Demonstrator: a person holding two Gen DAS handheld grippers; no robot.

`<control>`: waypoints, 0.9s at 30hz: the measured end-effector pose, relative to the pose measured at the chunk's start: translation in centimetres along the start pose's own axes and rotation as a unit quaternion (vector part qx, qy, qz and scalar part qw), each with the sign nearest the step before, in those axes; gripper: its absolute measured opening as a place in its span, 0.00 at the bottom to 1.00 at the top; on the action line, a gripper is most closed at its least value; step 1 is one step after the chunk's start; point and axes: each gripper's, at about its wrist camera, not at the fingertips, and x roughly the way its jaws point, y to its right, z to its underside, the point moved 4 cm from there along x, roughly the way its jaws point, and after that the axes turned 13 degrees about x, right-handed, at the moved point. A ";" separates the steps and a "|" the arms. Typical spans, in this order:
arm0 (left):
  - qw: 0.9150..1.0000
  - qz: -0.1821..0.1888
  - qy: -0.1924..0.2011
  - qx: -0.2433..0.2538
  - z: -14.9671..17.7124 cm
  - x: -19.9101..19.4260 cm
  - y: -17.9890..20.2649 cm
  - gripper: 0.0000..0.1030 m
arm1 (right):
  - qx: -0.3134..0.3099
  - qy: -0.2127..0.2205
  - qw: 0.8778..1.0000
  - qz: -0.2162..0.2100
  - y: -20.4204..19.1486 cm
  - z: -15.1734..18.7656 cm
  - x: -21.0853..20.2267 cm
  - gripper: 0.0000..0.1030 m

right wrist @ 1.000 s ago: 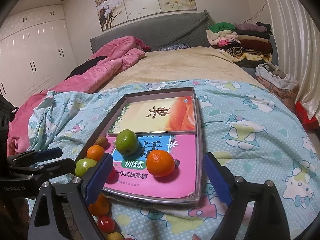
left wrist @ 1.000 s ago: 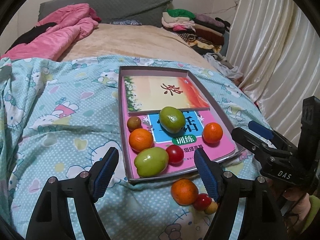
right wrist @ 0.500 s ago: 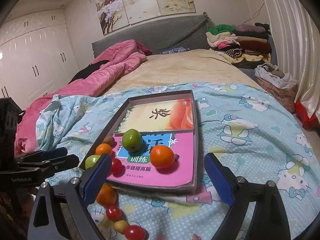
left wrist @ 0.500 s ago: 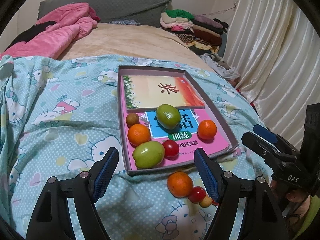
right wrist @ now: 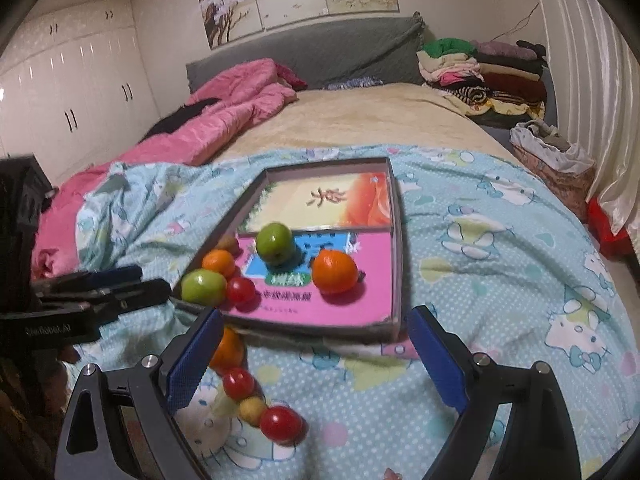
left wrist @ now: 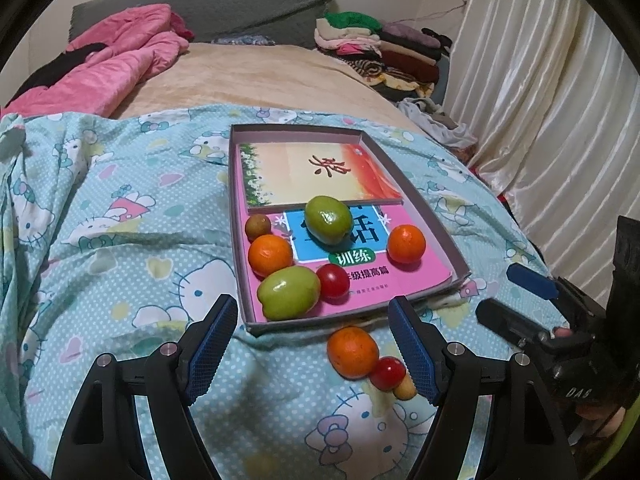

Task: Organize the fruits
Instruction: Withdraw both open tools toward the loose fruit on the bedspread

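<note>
A shallow grey box [left wrist: 436, 220] [right wrist: 396, 248] lined with books lies on the blue bedspread. In it are two green fruits [left wrist: 328, 220] [left wrist: 288, 292], two oranges [left wrist: 270, 254] [left wrist: 405, 244], a red tomato [left wrist: 333, 279] and a small brown fruit [left wrist: 258, 227]. On the bedspread in front of the box lie an orange [left wrist: 352, 351] [right wrist: 228, 352], a red tomato [left wrist: 387, 373] [right wrist: 238, 382], a small yellow fruit [right wrist: 253, 409] and another red tomato [right wrist: 281, 423]. My left gripper [left wrist: 312, 344] is open and empty just before the box. My right gripper [right wrist: 316, 356] is open and empty too.
A pink quilt [left wrist: 116, 68] lies at the far left of the bed. Folded clothes [left wrist: 384, 48] are stacked at the far right. White curtains [left wrist: 560, 92] hang along the right. White wardrobes [right wrist: 68, 92] stand at the left.
Both grippers have pulled back from the box and risen a little. More loose fruit in front of the box has come into view. Both stay open.
</note>
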 end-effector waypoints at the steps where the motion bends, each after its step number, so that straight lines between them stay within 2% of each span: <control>1: 1.000 0.001 -0.003 0.000 0.1 0.1 0.0 0.76 | -0.003 -0.005 1.000 0.001 -0.1 0.3 0.1 0.91; 13: 0.999 0.014 -0.029 -0.002 1.0 0.8 0.6 0.76 | -0.043 -0.061 0.997 0.011 -1.2 2.5 0.5 0.91; 27: 0.997 0.029 -0.066 0.014 2.1 2.2 2.2 0.76 | -0.070 -0.137 0.987 0.048 -1.2 4.9 2.0 0.91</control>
